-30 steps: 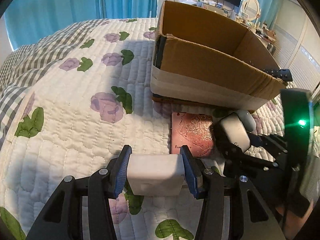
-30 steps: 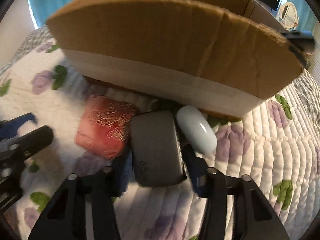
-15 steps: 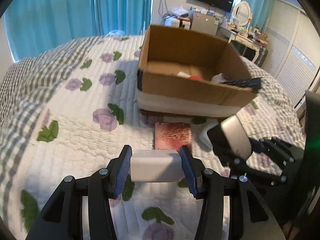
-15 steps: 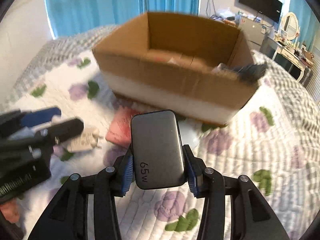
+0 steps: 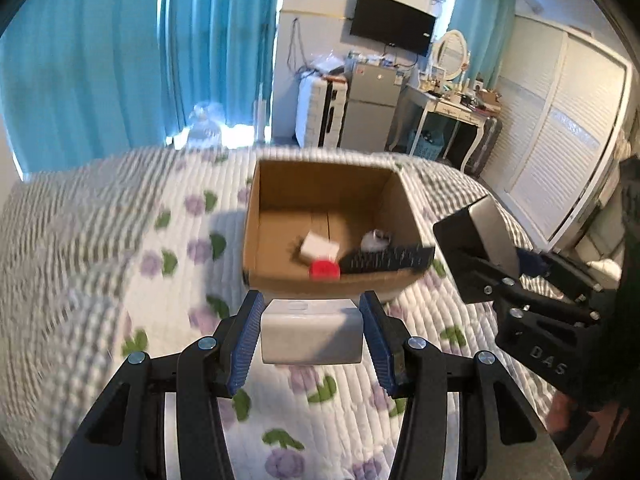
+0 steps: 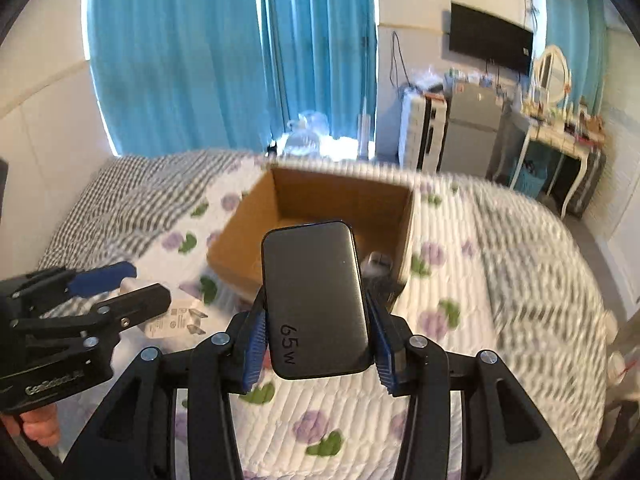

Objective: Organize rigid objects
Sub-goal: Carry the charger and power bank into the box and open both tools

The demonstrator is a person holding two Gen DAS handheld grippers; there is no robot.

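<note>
Right now, from your left wrist view, your left gripper (image 5: 312,338) is clenched on a white block (image 5: 311,330), carried above the quilt (image 5: 100,280) with the open cardboard box (image 5: 328,284) at twelve o'clock just past it. You look to be in the carry step, so the next move calls for bringing the block over the near wall and letting go above bare floor of the box. Inside lie a small white box (image 5: 318,247), a red cap (image 5: 324,270), a black comb-like piece (image 5: 386,260) leaning on the near right rim, and something pale and blurred at the back; aim toward eleven o'clock to miss them. At three o'clock your right gripper (image 5: 504,256) crowds the box's right corner. From the right wrist view, that gripper (image 6: 316,336) is grasping a dark grey charger (image 6: 314,300) marked 65w, upright between the pads, with the box at twelve o'clock behind it. Your left gripper (image 6: 120,288) sits at nine o'clock, its white block showing labels underneath. Judging by this, both hands converge on one opening, so drop one at a time.
</note>
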